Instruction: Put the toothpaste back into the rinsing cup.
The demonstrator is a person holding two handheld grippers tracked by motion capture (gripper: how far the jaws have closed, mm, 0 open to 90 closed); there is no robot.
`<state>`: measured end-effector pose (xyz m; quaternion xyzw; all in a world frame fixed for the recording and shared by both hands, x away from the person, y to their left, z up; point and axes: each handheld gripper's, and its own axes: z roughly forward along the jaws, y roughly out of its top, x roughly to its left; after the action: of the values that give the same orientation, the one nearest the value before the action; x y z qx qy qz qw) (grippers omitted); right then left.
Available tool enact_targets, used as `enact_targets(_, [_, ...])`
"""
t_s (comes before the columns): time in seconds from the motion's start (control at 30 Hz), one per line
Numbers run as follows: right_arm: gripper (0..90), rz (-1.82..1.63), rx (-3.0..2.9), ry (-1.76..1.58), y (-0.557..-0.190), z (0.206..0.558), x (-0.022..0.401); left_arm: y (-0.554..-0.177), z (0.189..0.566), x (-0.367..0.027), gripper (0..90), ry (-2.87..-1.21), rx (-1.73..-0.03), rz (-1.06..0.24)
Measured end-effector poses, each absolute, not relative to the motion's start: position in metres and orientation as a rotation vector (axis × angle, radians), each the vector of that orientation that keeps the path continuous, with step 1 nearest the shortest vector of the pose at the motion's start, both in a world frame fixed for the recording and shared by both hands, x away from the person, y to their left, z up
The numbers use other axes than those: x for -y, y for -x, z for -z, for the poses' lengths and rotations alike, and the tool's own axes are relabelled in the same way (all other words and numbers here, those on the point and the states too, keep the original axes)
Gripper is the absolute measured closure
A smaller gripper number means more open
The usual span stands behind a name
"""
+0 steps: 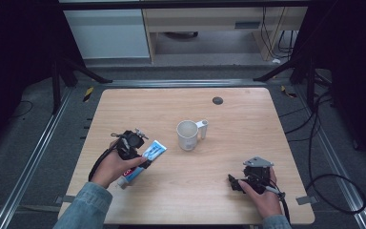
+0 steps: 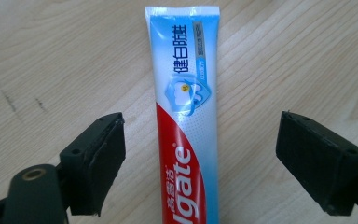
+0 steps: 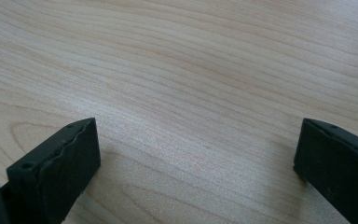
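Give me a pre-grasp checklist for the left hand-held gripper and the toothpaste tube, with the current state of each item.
1. Red, white and blue toothpaste tube lies flat on the light wooden table: ok.
2. Tube centred between the left hand-held gripper jaws: ok.
3. Pads pressing on the tube: not ok, gaps on both sides.
4. White ceramic mug stands apart from the tube: ok.
5. Right hand-held gripper open over bare wood: ok.
6. Tube cap secure: cannot tell.

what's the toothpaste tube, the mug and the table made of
Toothpaste tube: glossy printed plastic or laminate, judging by its sheen and flat crimped end. Mug: probably glazed ceramic, smooth and white with a thick wall, though plastic is possible. Table: pale wood or wood-look laminate, with matte grain lines showing.
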<state>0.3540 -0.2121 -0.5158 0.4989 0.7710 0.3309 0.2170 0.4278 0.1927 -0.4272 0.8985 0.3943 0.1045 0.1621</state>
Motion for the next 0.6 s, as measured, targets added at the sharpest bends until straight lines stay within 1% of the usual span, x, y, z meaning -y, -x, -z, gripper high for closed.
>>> enact_targets(0.1, [0.4, -0.916, -2.136, -1.382, -0.354, 0.516, 0.212, -0.437, 0.436, -0.188, 16.7, -2.594, -1.151, -0.293])
enact_targets(0.3, [0.4, -0.918, -2.140, -1.377, -0.354, 0.516, 0.212, -0.453, 0.454, -0.180, 18.7, -2.653, -1.178, -0.215])
enact_targets(0.4, [0.5, -0.920, -2.142, -1.377, -0.354, 0.516, 0.212, -0.458, 0.456, -0.179, 20.5, -2.652, -1.207, -0.232])
enact_targets(0.6, [0.5, -0.920, -2.142, -1.377, -0.354, 0.516, 0.212, -0.464, 0.458, -0.175, 25.2, -2.669, -1.204, -0.194])
